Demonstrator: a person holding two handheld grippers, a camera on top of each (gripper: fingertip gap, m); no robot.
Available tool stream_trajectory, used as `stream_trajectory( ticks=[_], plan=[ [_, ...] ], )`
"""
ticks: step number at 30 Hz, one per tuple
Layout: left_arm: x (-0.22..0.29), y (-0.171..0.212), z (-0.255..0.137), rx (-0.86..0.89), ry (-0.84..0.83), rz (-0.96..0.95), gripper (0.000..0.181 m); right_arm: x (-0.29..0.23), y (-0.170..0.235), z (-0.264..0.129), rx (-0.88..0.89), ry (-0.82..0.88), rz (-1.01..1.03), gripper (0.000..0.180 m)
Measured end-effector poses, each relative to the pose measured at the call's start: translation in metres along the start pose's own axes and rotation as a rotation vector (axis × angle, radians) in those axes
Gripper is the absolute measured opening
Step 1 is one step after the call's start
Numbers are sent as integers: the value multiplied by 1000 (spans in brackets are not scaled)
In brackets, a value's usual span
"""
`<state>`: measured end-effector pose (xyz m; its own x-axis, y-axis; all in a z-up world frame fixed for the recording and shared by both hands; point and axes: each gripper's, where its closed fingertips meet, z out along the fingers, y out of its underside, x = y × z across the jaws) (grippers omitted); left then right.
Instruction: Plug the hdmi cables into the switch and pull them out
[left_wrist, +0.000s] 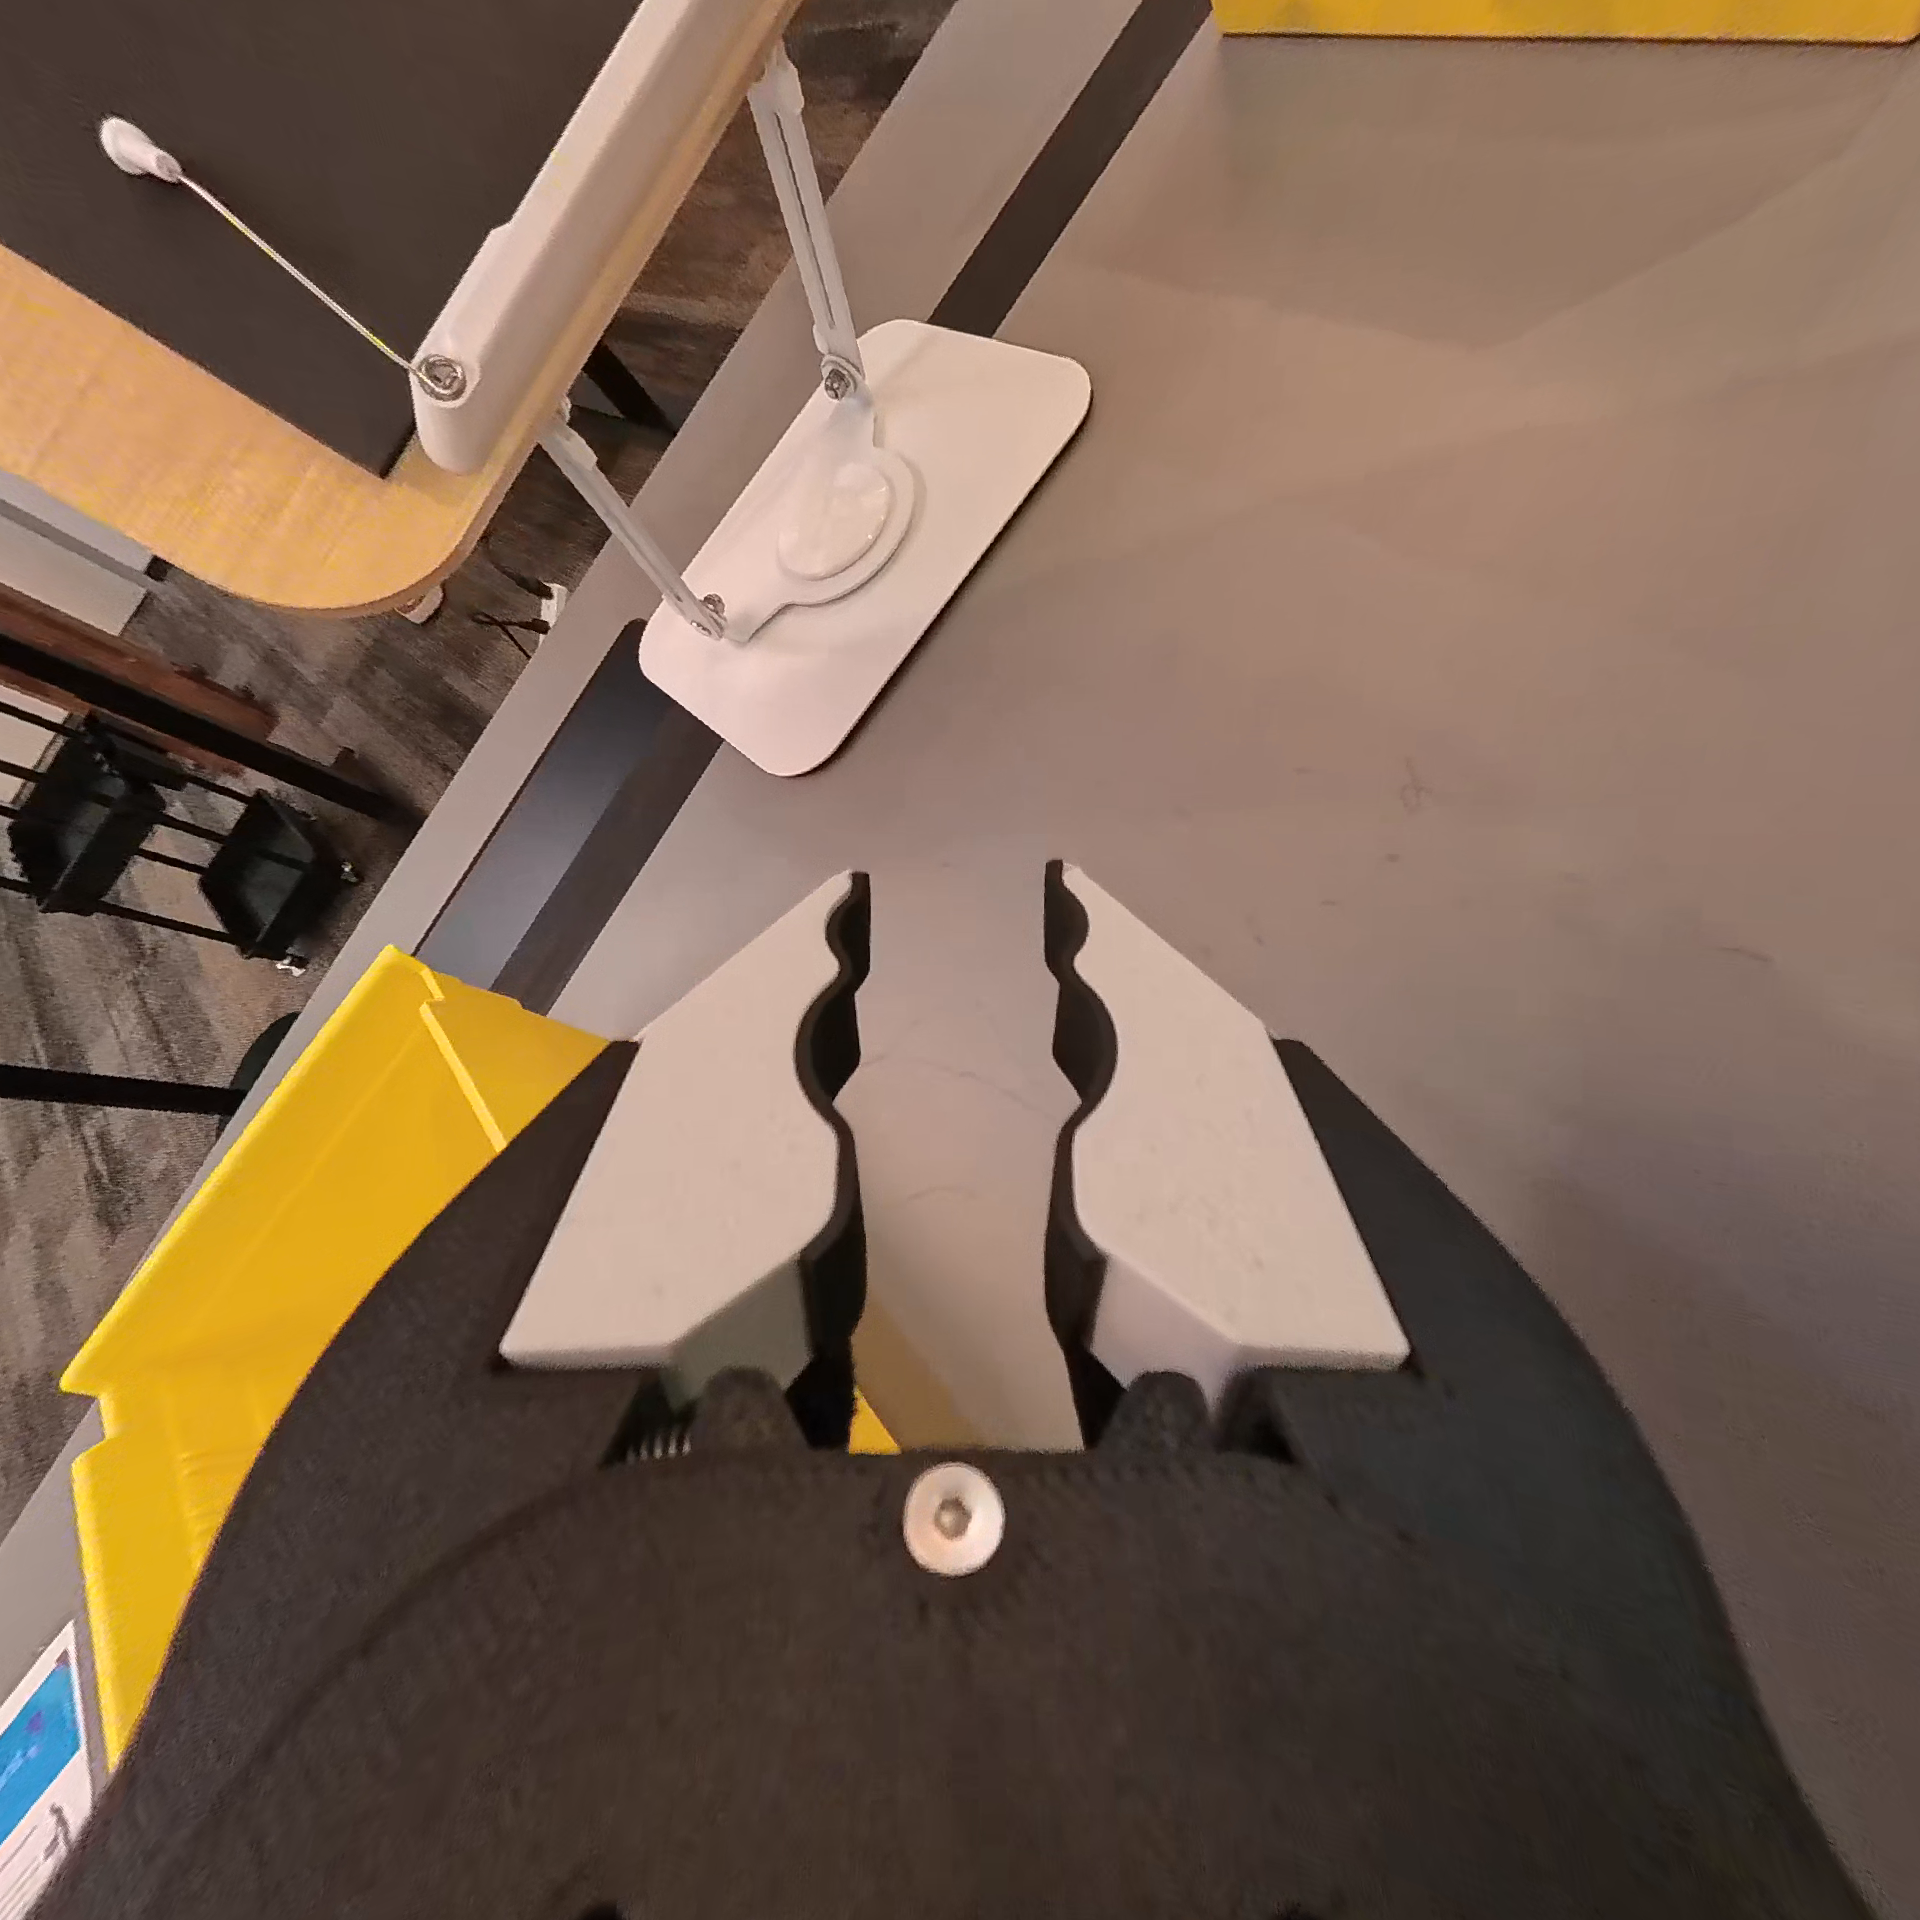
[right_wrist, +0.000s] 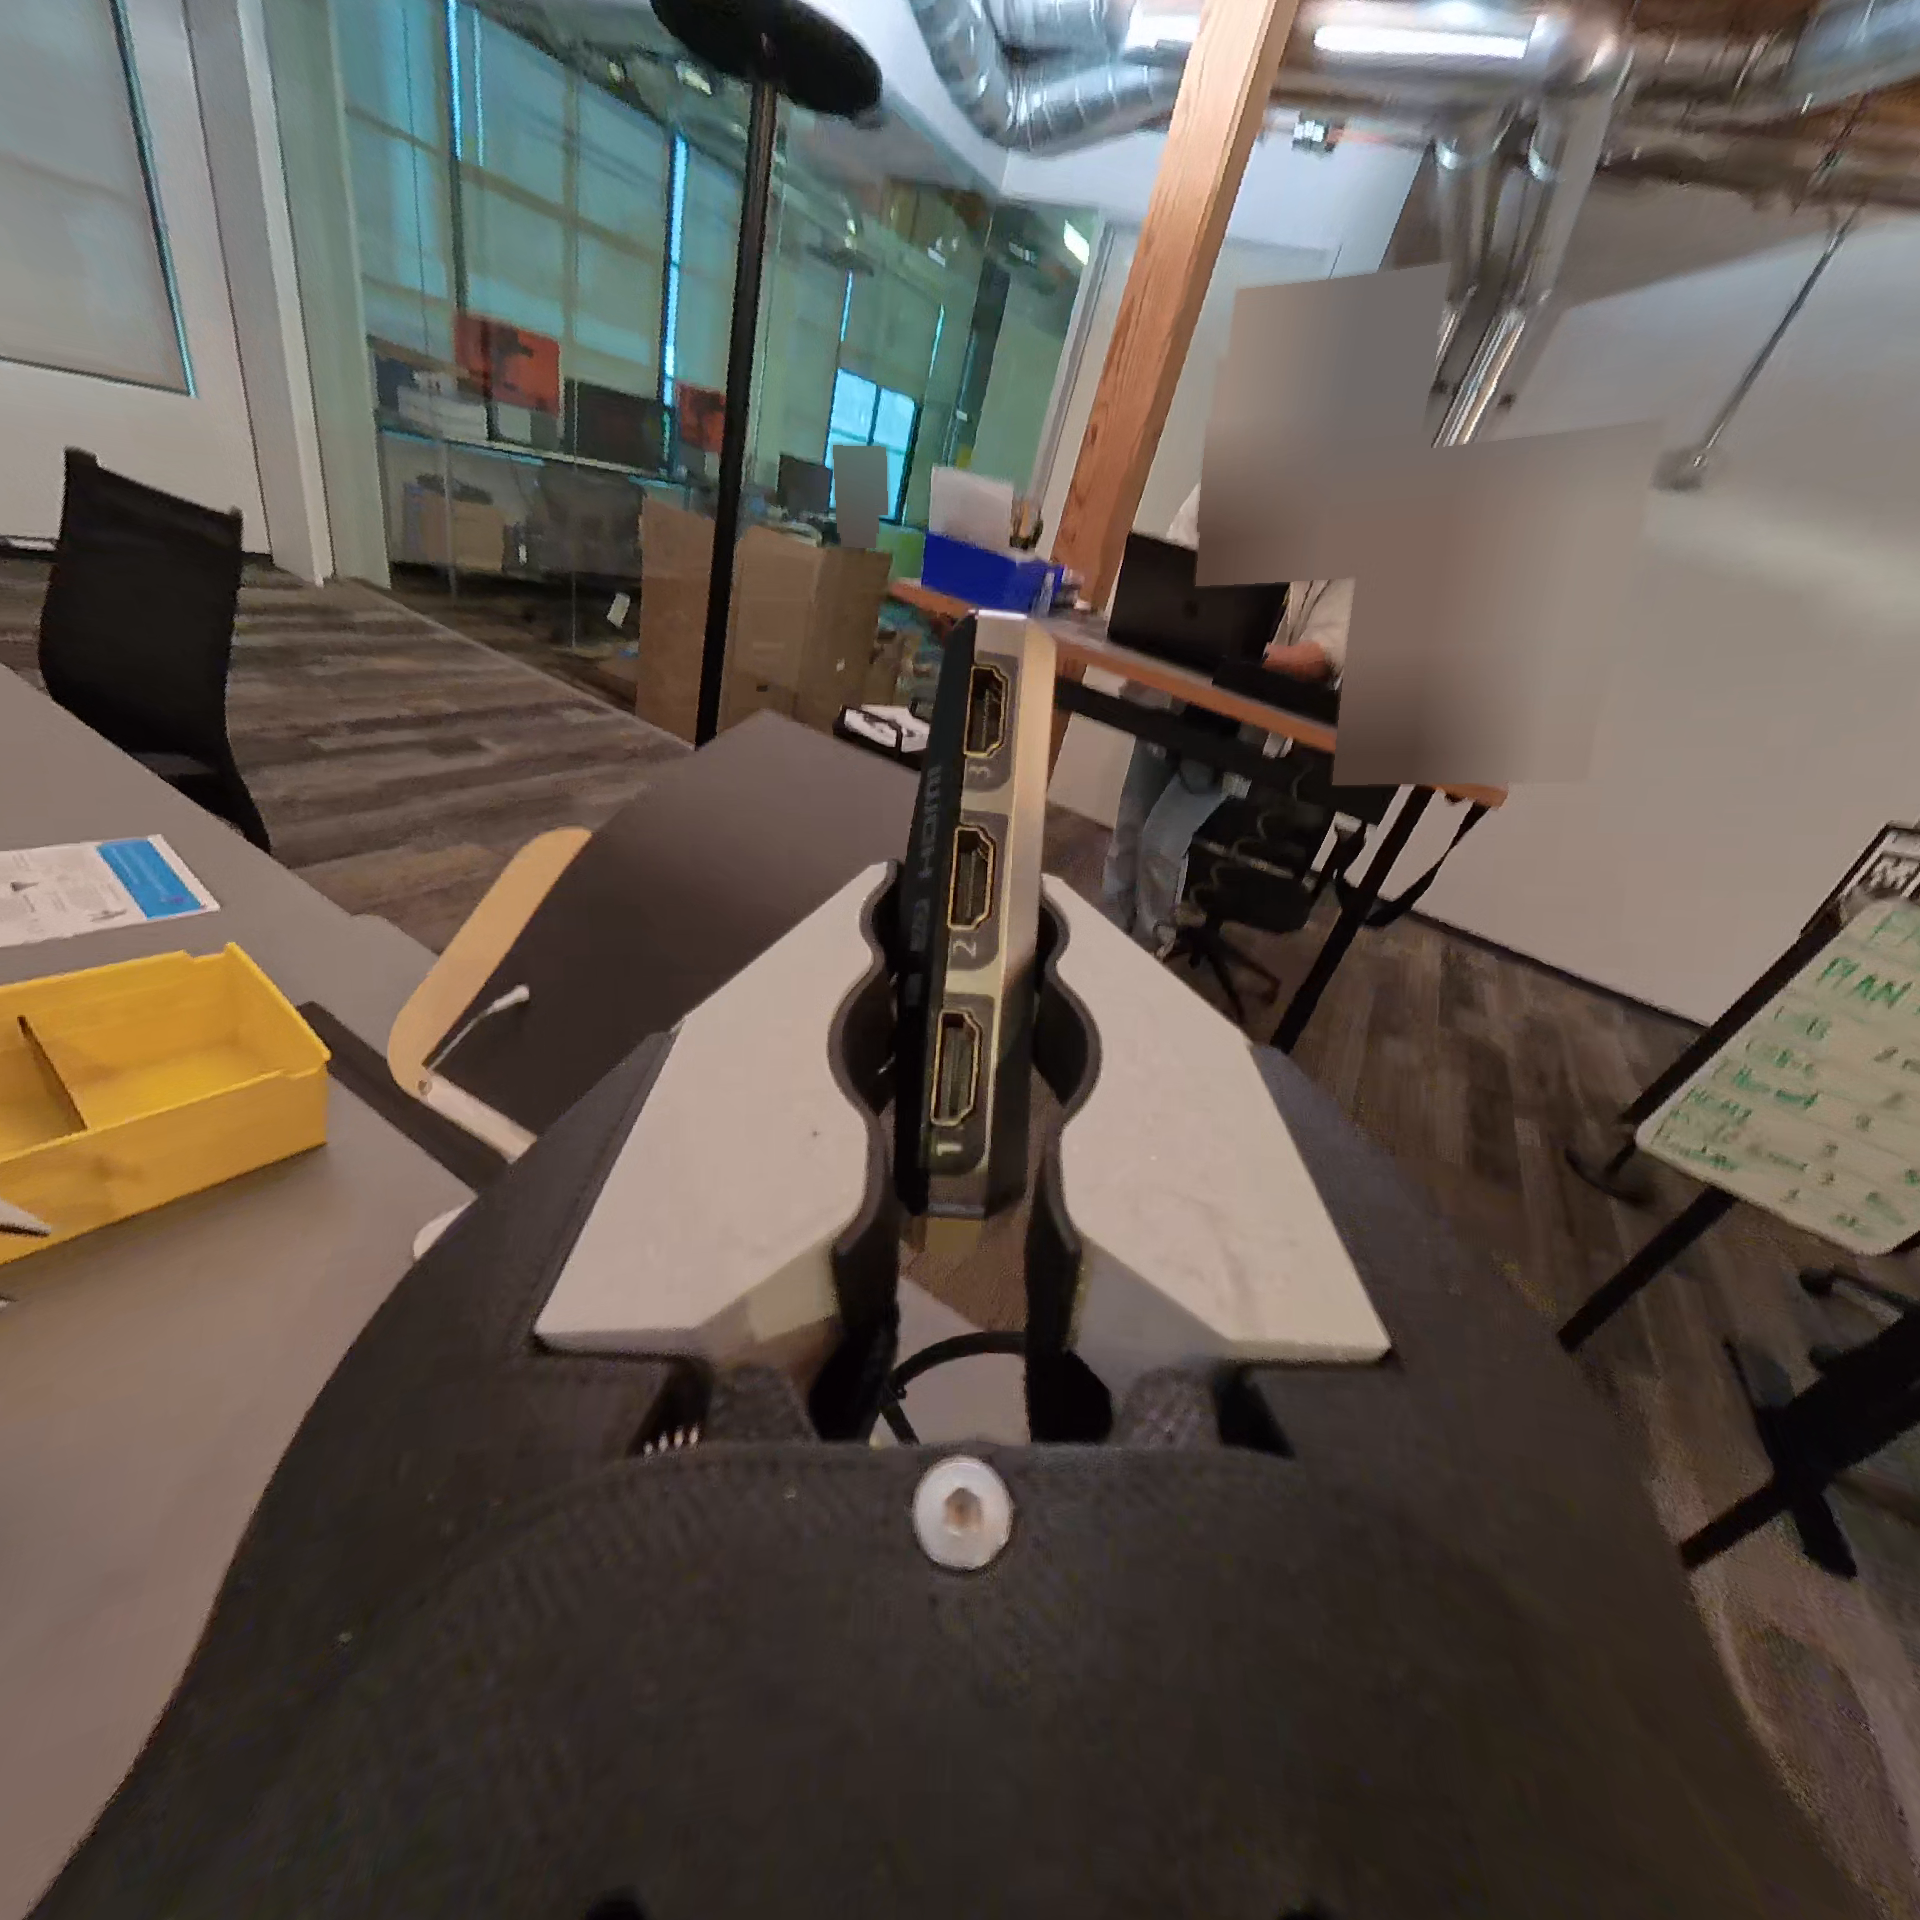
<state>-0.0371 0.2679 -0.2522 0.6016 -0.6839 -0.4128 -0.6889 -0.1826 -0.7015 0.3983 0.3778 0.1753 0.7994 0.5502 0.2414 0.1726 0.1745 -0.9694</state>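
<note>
My right gripper (right_wrist: 961, 914) is shut on the HDMI switch (right_wrist: 977, 904), a slim dark and silver box held upright in the air, its edge with three empty ports facing the camera. A thin black cable (right_wrist: 935, 1361) loops below it between the fingers. My left gripper (left_wrist: 956, 883) is open and empty, hovering over the grey table (left_wrist: 1403, 727). No HDMI cable plug shows in either view.
A white lamp base (left_wrist: 862, 561) with its folded arm stands on the table ahead of the left gripper near the table's left edge. A yellow bin (left_wrist: 312, 1195) sits at the left; it also shows in the right wrist view (right_wrist: 156, 1070). A person sits at a far desk. My right fingertips sit around 60 cm from my left ones.
</note>
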Motion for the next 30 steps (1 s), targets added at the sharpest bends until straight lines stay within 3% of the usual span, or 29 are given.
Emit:
stream_trajectory(
  ticks=[13,30],
  plan=[
    [2,5,2,-21,15,9,32,-17,172,31,-292,-82,167,20],
    [6,9,5,-39,29,19,32,8,296,22,-453,-31,358,20]
  ],
)
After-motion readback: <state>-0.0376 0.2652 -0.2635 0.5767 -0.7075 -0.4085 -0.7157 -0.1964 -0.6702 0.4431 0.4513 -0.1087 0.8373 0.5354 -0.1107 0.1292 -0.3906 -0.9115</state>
